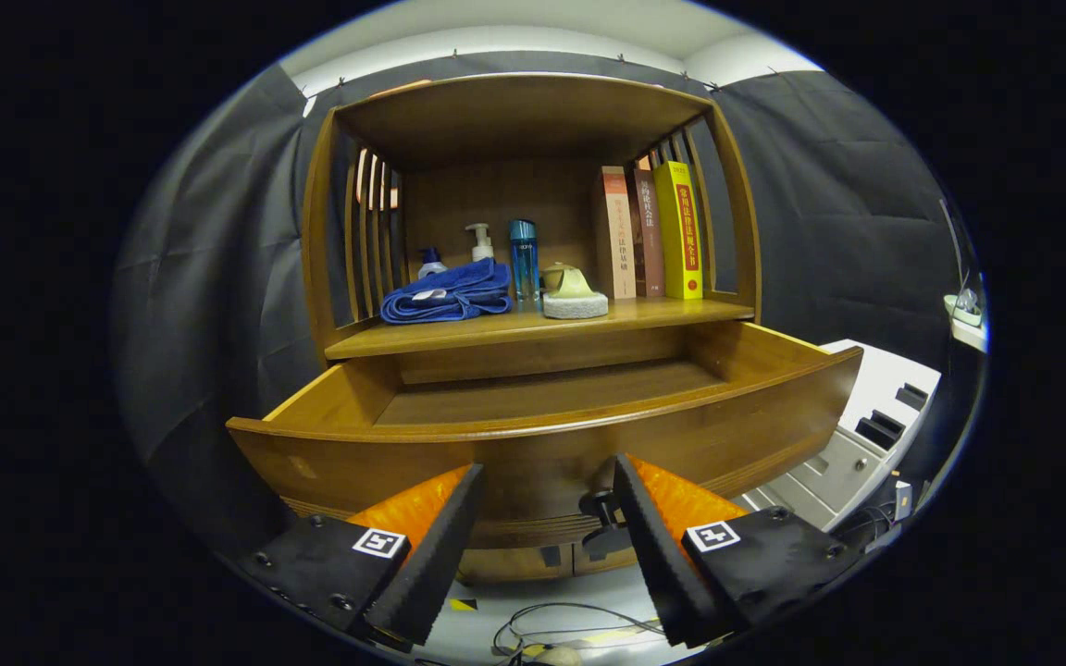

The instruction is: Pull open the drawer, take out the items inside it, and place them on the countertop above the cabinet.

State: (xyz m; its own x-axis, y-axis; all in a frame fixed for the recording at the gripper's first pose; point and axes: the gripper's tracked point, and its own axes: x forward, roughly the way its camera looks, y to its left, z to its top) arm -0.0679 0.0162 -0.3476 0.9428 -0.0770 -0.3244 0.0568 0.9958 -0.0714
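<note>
A pretend home corner set up in a booth is shown. A wooden cabinet (533, 305) is stood against dark cloth (829, 222). Books (649, 231), bottles (524, 259) and a folded towel (448, 292) are kept there. Cables (542, 629) and what may be office drawers (852, 444) are seen nearby.

A: My gripper (547, 486) sits spread apart, nothing between the fingers, drawer (542, 435) front just ahead.

B: Drawer?

A: Pulled out. On the countertop (663, 314) beyond: blue towel (448, 294), bottles (523, 259), sponge (575, 298), three upright books (649, 231).
</note>
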